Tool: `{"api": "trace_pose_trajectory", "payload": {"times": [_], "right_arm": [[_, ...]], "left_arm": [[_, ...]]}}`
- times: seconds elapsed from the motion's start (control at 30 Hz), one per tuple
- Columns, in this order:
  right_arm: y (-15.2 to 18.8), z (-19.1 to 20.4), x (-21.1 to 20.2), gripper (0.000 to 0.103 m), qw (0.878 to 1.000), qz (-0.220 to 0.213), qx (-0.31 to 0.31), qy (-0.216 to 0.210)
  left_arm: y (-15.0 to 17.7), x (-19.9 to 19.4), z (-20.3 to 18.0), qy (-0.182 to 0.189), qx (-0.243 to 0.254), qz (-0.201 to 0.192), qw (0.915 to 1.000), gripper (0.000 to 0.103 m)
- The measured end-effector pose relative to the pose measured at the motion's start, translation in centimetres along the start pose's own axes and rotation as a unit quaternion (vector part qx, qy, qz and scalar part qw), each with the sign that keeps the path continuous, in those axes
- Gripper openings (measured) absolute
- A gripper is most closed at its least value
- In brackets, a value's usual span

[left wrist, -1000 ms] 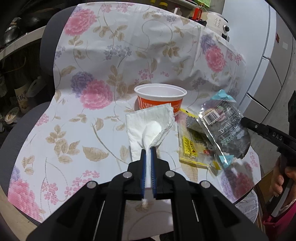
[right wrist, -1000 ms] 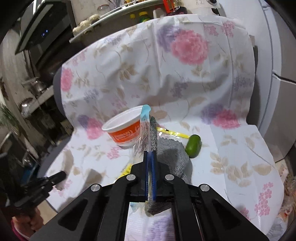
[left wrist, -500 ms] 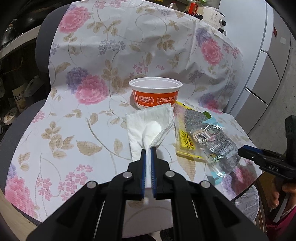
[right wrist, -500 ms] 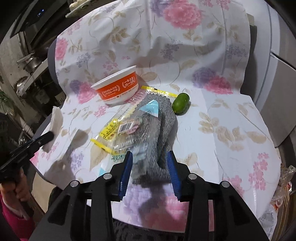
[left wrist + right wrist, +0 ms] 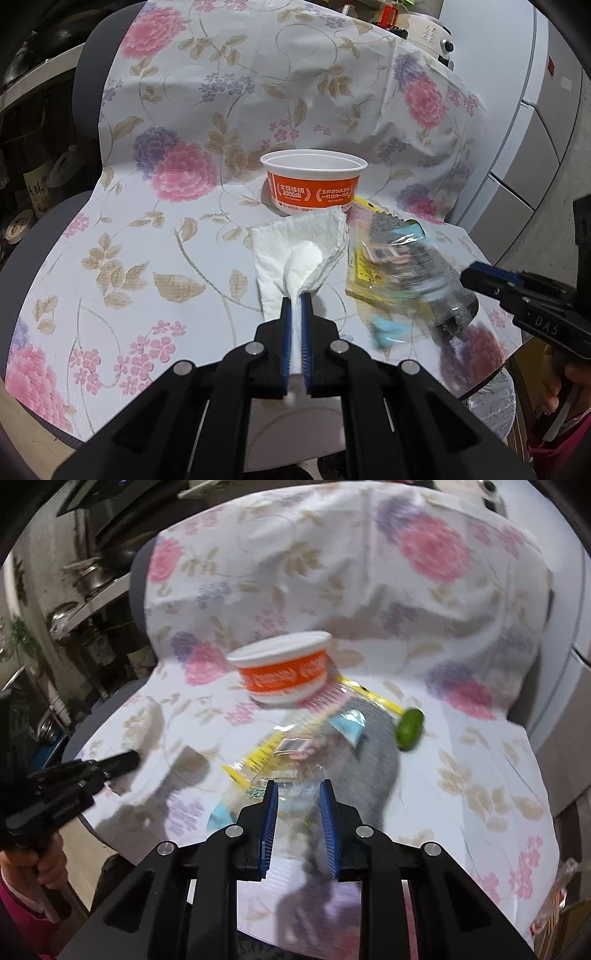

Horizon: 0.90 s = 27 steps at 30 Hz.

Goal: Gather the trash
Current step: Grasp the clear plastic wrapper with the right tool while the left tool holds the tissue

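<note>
The left tongs [image 5: 296, 295] pinch a crumpled white paper napkin [image 5: 301, 251], while the closing right tongs [image 5: 298, 788] stand apart over a clear crinkly plastic wrapper [image 5: 295, 764] near the flowery cloth's [image 5: 480, 812] front edge.

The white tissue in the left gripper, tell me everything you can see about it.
The white tissue is soft, crumpled paper, pinched at its narrow lower end between the blue pads of the shut left gripper. Above the pads it fans out wide, with folds and a rounded bulge in the middle. It hangs over the floral cloth, in front of the orange and white cup and left of the clear wrapper. Whether its upper edge touches the cup cannot be told.
</note>
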State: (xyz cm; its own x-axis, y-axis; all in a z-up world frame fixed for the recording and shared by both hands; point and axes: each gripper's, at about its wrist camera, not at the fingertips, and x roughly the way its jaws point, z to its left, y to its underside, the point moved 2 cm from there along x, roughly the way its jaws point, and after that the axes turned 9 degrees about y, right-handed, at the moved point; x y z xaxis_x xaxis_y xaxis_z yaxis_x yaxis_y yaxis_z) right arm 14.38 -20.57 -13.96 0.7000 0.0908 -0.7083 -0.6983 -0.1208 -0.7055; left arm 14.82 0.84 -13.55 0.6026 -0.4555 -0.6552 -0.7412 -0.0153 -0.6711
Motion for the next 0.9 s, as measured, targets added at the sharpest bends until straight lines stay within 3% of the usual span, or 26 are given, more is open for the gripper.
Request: {"api": "trace_pose_trajectory", "payload": {"times": [0.07, 0.13, 0.47, 0.67, 0.83, 0.9], "right_arm": [[-0.5, 1.0, 0.2, 0.015, 1.0, 0.004, -0.011, -0.006], [-0.7, 1.6, 0.6, 0.016, 1.0, 0.01, -0.013, -0.009], [3.6, -0.3, 2.8, 0.034, 0.996, 0.073, 0.046, -0.019], [3.3, -1.7, 2.9, 0.055, 0.99, 0.056, 0.112, -0.072], [1.9, -1.5, 3.9, 0.056, 0.984, 0.056, 0.144, -0.092], [1.4, -1.4, 4.6, 0.054, 0.984, 0.062, 0.15, -0.077]], "left_arm": [[0.1, 0.0, 0.2, 0.001, -0.001, 0.0, 1.0, 0.003], [0.2, 0.0, 0.4, 0.001, -0.003, 0.001, 1.0, 0.003], [0.3, -0.1, 1.3, -0.003, -0.007, 0.0, 1.0, 0.003], [0.2, -0.1, 0.9, -0.003, -0.003, 0.0, 1.0, 0.003], [0.2, -0.2, 0.5, -0.008, 0.0, 0.0, 1.0, 0.003], [0.1, -0.2, 0.4, -0.01, 0.001, 0.001, 0.9999, 0.003]]}}
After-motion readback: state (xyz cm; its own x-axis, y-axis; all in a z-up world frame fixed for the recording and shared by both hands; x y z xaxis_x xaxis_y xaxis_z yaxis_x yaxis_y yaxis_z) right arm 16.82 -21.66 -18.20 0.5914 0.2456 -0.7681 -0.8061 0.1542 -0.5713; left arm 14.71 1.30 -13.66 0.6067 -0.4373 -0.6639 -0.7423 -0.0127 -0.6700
